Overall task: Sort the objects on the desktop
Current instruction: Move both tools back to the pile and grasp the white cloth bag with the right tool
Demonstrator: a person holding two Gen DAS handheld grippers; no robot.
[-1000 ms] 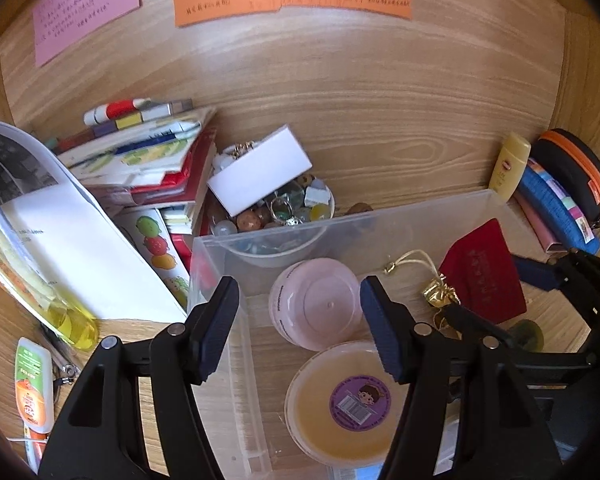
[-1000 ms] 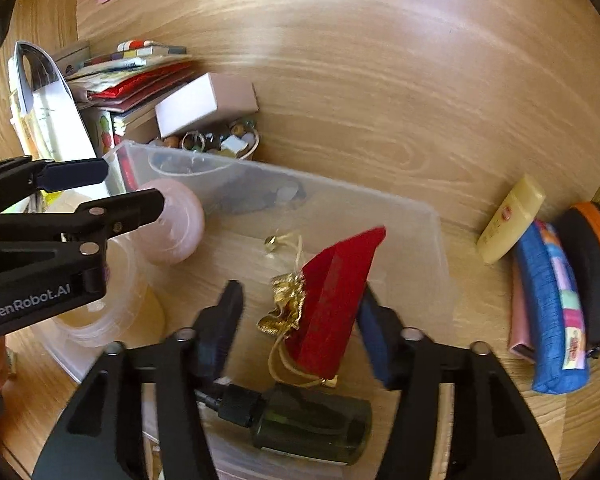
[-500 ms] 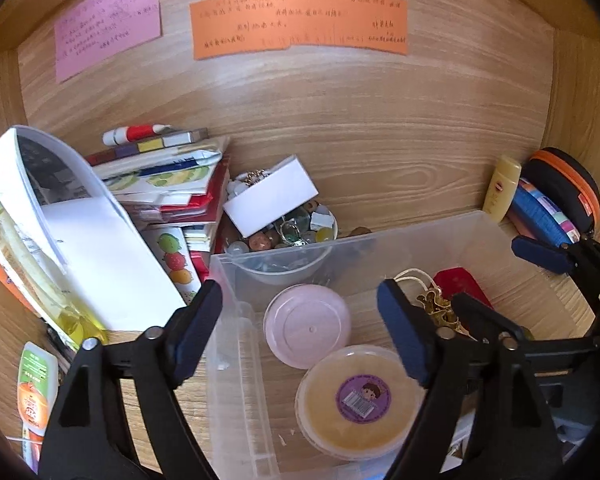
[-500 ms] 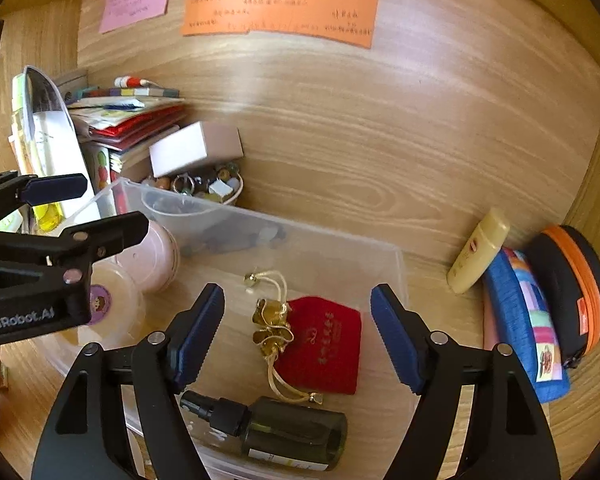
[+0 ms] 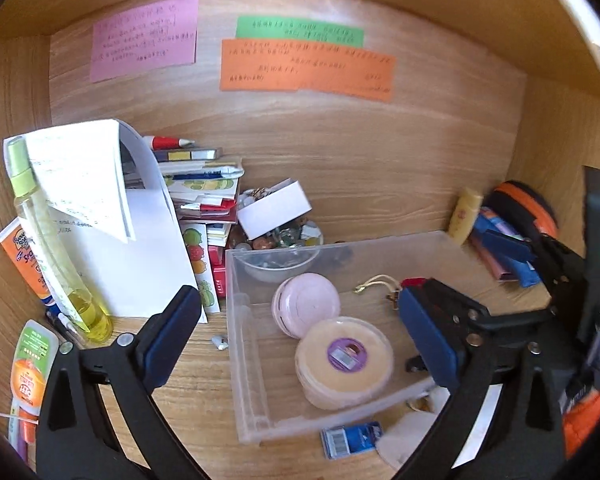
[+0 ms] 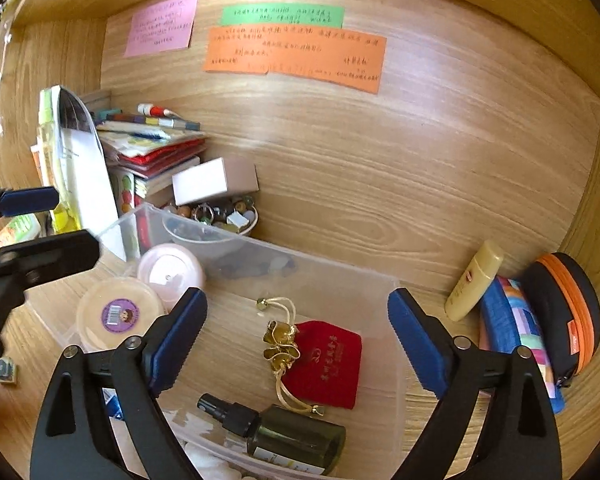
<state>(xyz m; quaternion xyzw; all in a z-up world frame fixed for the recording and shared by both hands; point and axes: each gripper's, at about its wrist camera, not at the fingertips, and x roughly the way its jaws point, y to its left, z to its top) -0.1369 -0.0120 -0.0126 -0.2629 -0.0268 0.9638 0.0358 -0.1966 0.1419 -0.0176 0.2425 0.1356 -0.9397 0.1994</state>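
Observation:
A clear plastic bin (image 5: 236, 320) (image 6: 340, 272) sits on the wooden desk. In it lie a pink round case (image 5: 306, 308) (image 6: 170, 270), a cream tub with a purple label (image 5: 344, 360) (image 6: 118, 314), a red pouch with a gold tassel (image 6: 324, 360) and a dark green spray bottle (image 6: 292, 436). My left gripper (image 5: 298, 308) hovers over the bin's left half, its jaws opening, pads touching nothing. Above the pouch, my right gripper (image 6: 298, 300) is opening too, with nothing pressed between its pads. The left gripper (image 6: 40, 226) also shows at the right wrist view's left edge.
A book stack (image 5: 204, 196), loose white sheets and a yellow-green spray bottle (image 5: 52, 240) crowd the left. A white box (image 5: 274, 208) rests on a bead bowl behind the bin. At the right lie a yellow tube (image 6: 474, 280), a blue pouch (image 6: 508, 332) and a black-orange case (image 6: 564, 308).
Both grippers opened wide and drew back and up. The red pouch left the right jaws and now lies flat in the bin. The pink case is free of the left jaws.

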